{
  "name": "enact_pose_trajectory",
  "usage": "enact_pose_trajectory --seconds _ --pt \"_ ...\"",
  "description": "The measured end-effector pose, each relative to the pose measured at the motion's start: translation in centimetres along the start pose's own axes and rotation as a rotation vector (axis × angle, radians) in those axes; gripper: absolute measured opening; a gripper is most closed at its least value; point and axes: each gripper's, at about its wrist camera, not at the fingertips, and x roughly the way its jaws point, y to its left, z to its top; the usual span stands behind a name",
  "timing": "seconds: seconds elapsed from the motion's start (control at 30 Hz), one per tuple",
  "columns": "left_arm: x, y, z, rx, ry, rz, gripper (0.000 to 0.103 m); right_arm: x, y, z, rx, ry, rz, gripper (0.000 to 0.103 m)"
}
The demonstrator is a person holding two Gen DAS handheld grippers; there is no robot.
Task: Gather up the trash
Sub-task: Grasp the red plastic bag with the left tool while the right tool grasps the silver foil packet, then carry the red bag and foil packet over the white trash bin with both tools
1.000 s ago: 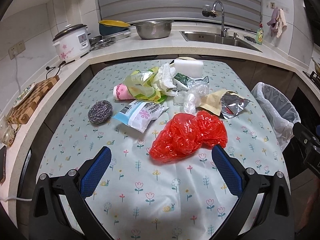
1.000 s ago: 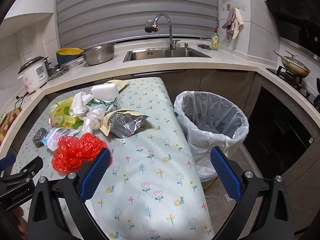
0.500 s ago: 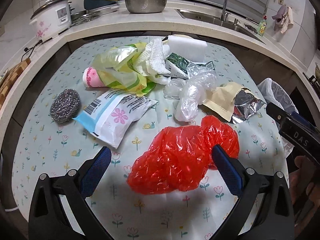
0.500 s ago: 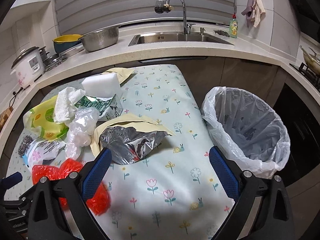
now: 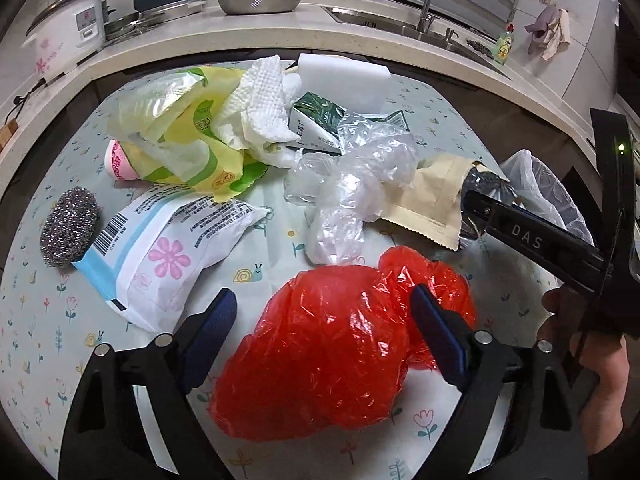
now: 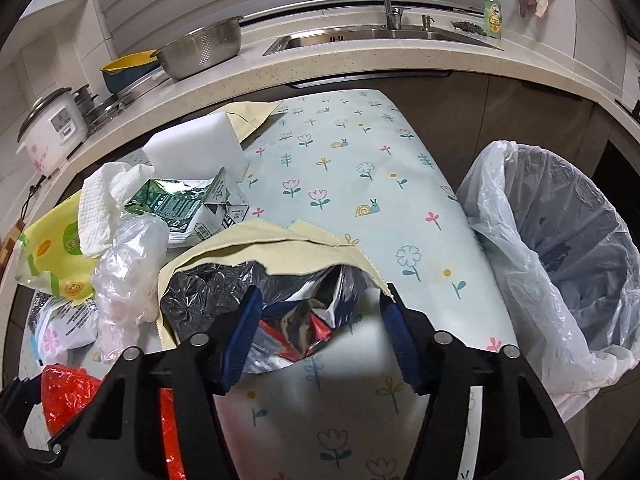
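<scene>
Two handheld grippers reach low over a floral table (image 6: 360, 184) strewn with trash. The left gripper (image 5: 322, 322) points forward with its blue fingers (image 5: 212, 328) spread wide on either side of a crumpled red bag (image 5: 340, 348); whether the pads touch it cannot be told. The right gripper (image 6: 320, 336), also spread, straddles the open mouth of a torn foil pouch (image 6: 248, 280) lying between its fingers without being pinched. In the left view a hand (image 5: 596, 384) holds the right gripper's black body at the right edge. A lined bin (image 6: 560, 248) stands just beside the table's right edge, to the right of the right gripper. Clear plastic (image 5: 352, 196), a paper towel (image 5: 260, 108) and wrappers lie beyond.
</scene>
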Motion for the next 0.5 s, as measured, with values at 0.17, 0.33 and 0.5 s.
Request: enact_pose_trajectory --seconds 0.17,0.33,0.5 --pt "-0.1 -0.5 0.1 0.018 0.004 -0.039 0.052 -0.5 1.1 0.0 -0.033 -0.004 0.042 0.003" --pt "-0.5 -1.1 0.3 0.036 0.016 -0.073 0.029 -2.5 0.9 0.5 -0.023 -0.048 0.05 0.001" --pt "-1.9 -2.0 0.6 0.055 -0.006 -0.089 0.019 -5.5 -0.2 1.3 -0.005 -0.106 0.027 0.001"
